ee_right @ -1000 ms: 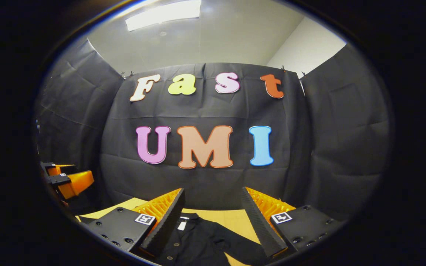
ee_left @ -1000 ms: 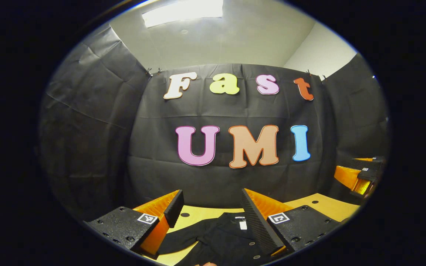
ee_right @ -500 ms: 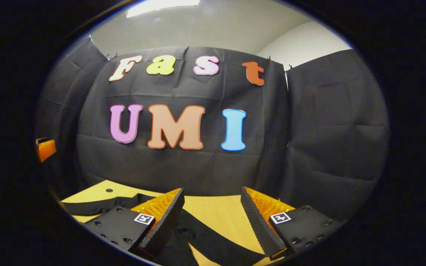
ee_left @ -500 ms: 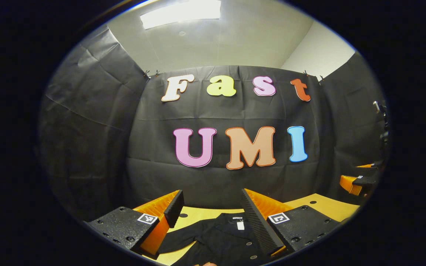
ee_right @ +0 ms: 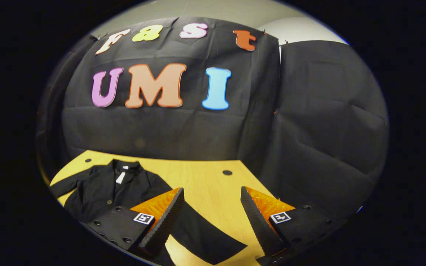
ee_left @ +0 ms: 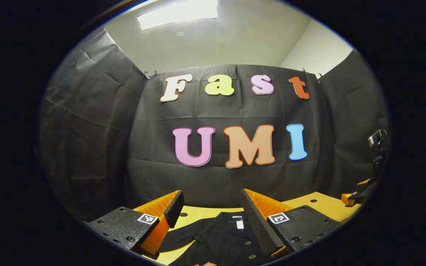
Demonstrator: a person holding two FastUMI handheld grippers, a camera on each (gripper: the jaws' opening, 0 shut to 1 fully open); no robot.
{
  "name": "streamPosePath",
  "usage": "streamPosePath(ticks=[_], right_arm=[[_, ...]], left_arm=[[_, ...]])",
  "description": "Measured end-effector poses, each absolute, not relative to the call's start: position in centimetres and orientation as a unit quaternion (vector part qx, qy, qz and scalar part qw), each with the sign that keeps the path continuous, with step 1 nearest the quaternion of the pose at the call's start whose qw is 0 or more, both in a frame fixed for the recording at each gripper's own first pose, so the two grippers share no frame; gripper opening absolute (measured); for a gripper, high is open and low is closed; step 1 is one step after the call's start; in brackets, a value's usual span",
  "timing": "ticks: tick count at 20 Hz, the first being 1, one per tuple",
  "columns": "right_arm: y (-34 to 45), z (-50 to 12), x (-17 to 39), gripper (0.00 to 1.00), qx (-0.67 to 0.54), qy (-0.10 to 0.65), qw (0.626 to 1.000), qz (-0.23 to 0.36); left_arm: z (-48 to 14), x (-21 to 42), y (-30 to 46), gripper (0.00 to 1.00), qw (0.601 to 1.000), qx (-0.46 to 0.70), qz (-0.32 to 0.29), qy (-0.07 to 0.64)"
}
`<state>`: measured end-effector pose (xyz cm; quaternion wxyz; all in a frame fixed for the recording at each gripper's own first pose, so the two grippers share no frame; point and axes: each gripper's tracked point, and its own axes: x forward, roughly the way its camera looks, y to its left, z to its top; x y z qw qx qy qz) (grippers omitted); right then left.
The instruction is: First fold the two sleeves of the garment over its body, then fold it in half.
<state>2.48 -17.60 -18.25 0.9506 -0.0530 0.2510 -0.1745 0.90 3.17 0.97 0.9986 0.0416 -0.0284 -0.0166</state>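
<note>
Right gripper view showed the right gripper (ee_right: 211, 210) tipped down toward the worktop (ee_right: 205, 181), where a second before it had looked level at the booth wall. Its jaws stood apart, released and holding nothing, poised above one sleeve (ee_right: 205, 236) of the black garment (ee_right: 102, 188), which lay spread flat and buttoned toward the worktop's left side, collar toward the far edge. That sleeve stretched out across the bare wood toward the near edge, not yet folded. In the left gripper view the left gripper (ee_left: 213, 218) hung over the garment's collar and button front, its jaws likewise open and empty, and had hardly shifted over the same second. The other gripper had slipped to the far right rim of that view. The change suggested the first sleeve fold was about to begin, with the right gripper lining up to pinch the cuff end; no fold had been made.
</note>
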Motion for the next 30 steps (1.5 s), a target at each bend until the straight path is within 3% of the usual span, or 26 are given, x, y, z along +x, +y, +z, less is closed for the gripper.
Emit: streamPosePath(ticks=[14, 25, 30], right_arm=[[-22.8, -33.6, -2.2, 0.98, -0.019, 0.474, 0.861, -0.183], [-21.5, -36.8, -3.5, 0.94, 0.009, 0.542, 0.825, -0.16], [-21.2, -37.0, -3.1, 0.89, 0.061, 0.53, 0.831, -0.158]], left_arm=[[0.7, 1.1, 4.0, 0.92, 0.998, 0.057, 0.0, -0.022], [1.6, 0.5, 4.7, 0.92, 0.997, 0.069, 0.011, -0.03], [1.3, 0.2, 5.2, 0.92, 0.998, 0.062, 0.018, -0.022]])
